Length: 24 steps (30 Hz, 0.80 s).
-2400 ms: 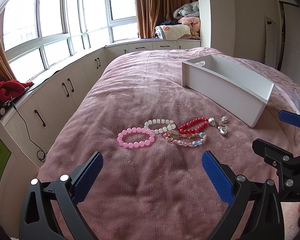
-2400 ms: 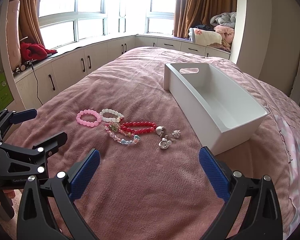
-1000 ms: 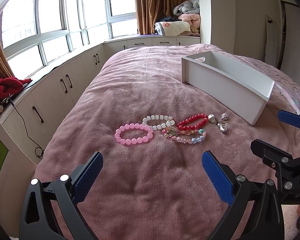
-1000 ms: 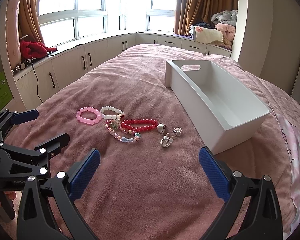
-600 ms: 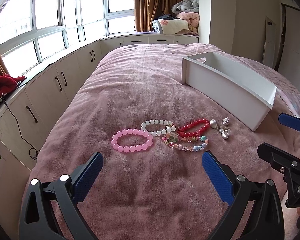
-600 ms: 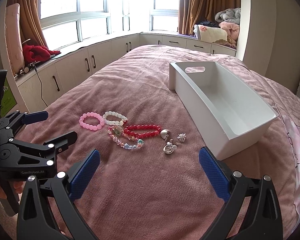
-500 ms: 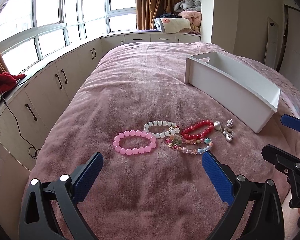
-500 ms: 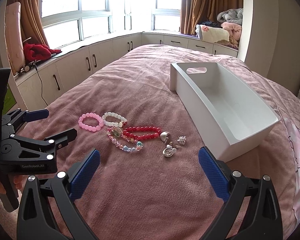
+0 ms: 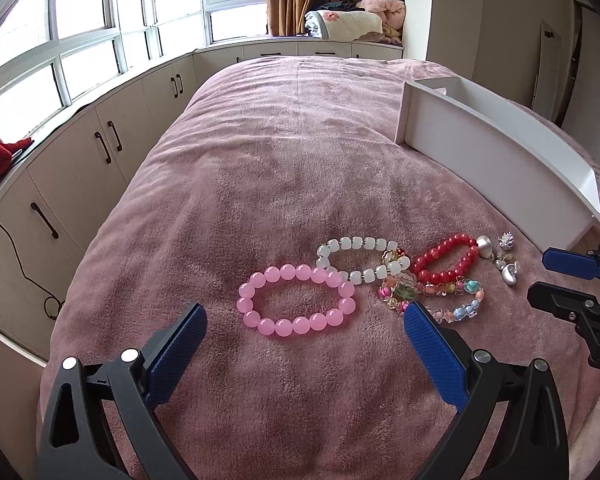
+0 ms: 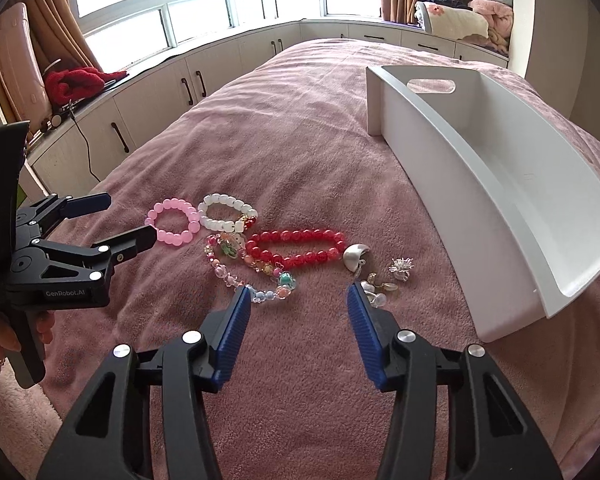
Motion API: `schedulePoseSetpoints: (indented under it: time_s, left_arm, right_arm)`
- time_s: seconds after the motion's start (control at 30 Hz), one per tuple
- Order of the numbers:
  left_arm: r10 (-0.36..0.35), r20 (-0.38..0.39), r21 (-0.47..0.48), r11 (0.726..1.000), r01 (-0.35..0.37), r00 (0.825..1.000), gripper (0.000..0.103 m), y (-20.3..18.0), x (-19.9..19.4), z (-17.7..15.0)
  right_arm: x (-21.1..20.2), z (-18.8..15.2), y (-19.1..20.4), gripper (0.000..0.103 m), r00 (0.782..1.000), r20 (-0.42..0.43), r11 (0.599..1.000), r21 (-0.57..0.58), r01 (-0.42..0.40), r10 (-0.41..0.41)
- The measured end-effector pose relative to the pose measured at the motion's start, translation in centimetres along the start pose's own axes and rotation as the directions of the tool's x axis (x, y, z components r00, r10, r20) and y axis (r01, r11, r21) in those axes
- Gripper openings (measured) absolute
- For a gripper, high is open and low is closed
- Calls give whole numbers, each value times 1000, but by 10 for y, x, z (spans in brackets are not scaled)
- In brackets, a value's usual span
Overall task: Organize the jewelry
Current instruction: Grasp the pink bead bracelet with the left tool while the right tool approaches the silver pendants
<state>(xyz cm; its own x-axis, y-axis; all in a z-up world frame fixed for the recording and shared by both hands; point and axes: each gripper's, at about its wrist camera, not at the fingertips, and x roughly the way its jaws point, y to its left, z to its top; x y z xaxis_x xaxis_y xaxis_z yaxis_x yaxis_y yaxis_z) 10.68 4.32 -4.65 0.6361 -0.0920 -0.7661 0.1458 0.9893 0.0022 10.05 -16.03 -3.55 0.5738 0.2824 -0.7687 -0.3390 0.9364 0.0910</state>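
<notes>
On the pink blanket lie a pink bead bracelet [image 9: 296, 299] [image 10: 173, 221], a white bead bracelet [image 9: 360, 257] [image 10: 226, 213], a red bead bracelet [image 9: 446, 258] [image 10: 296, 249], a multicolour bead bracelet [image 9: 432, 294] [image 10: 248, 268] and small silver pieces [image 9: 500, 258] [image 10: 376, 276]. My left gripper [image 9: 304, 332] [image 10: 128, 220] is open just short of the pink bracelet. My right gripper [image 10: 299, 306] [image 9: 548, 280] is partly open, empty, just short of the red bracelet and silver pieces. A white bin [image 9: 496, 156] [image 10: 436, 152] stands empty at the right.
The bed edge drops off at the left toward white cabinets [image 9: 80, 168] under the windows. A red cloth [image 10: 76, 80] lies on the window ledge. Folded bedding [image 9: 356, 20] is piled at the far end.
Both grippers have moved forward and down toward the jewelry. The right gripper's jaws have narrowed. Nothing has been picked up.
</notes>
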Motion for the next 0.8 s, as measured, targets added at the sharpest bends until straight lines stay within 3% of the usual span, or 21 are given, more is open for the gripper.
schedulePoseSetpoints:
  time_s: [0.07, 0.2, 0.27, 0.33, 0.47, 0.63, 0.8]
  left_arm:
    - [5, -13, 0, 1000, -5, 1000, 98, 0, 7, -2]
    - [22, -26, 7, 1000, -22, 999, 78, -1, 13, -4]
    - [14, -31, -7, 1000, -14, 999, 77, 1, 15, -5]
    - [10, -37, -26, 1000, -11, 999, 76, 5, 19, -5]
    - [-10, -68, -78, 997, 5, 998, 68, 14, 31, -8]
    - [-40, -95, -142, 990, 26, 995, 69, 25, 44, -12]
    - [-44, -97, -134, 990, 30, 994, 67, 25, 48, -14]
  right_arm:
    - [8, -1, -4, 44, 1000, -20, 1000, 12, 9, -9]
    - [17, -3, -8, 41, 999, -33, 999, 21, 44, -43]
    - [23, -2, -11, 39, 997, -43, 998, 26, 58, -57]
    - [30, -1, -14, 30, 997, -62, 998, 43, 48, -45]
    - [41, -3, -21, 30, 995, -92, 995, 84, 54, -46]
    - [39, -3, -29, 29, 991, -79, 987, 106, 117, -109]
    - [45, -6, -32, 28, 986, -105, 984, 108, 140, -129]
